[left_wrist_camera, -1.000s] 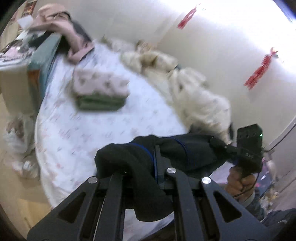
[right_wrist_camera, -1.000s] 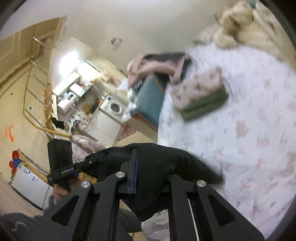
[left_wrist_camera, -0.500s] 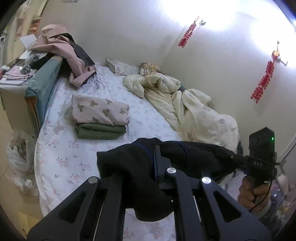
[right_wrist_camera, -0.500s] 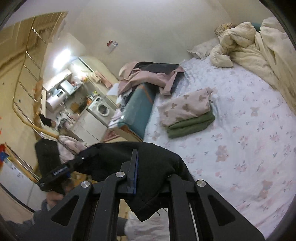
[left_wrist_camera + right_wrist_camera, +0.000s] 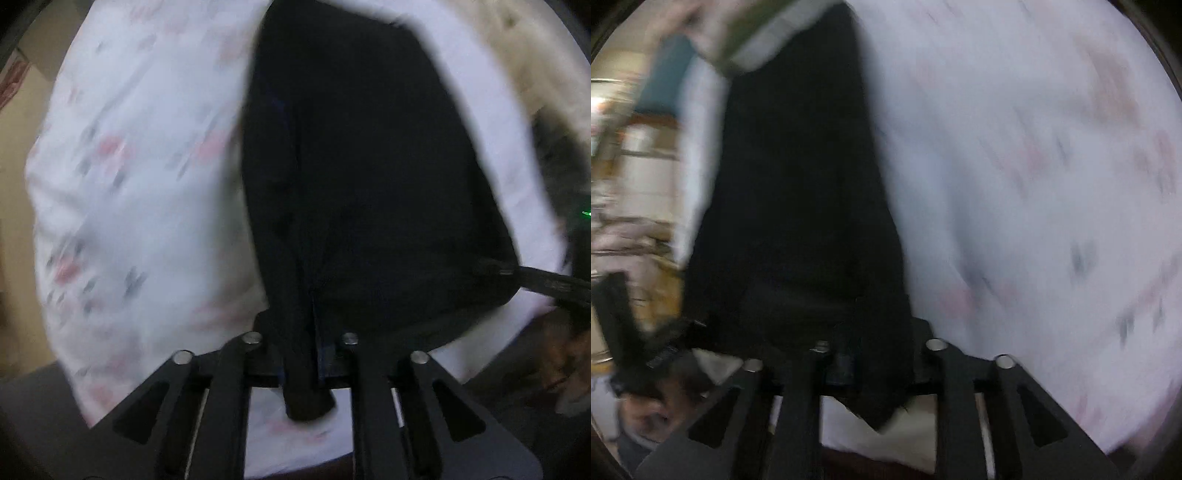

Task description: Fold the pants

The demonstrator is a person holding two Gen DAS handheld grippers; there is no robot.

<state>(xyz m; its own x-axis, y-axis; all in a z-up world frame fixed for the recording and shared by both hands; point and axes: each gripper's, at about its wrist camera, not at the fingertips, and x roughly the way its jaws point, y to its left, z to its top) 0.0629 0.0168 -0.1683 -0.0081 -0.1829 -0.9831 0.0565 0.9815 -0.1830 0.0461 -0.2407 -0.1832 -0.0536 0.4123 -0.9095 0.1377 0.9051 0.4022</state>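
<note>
The black pants stretch out over the white floral bed sheet, away from both cameras. My left gripper is shut on one corner of the near edge of the pants. My right gripper is shut on the other corner of the pants. The right gripper also shows at the right edge of the left wrist view, and the left gripper at the lower left of the right wrist view. Both views are blurred by motion.
The stack of folded clothes lies beyond the far end of the pants, top left in the right wrist view. The cream duvet lies at the upper right. The bed edge and floor are at the left.
Both grippers have swung down from a raised hold. The pants, bunched at the grippers before, now lie stretched out over the sheet. The cameras now look down at the bed.
</note>
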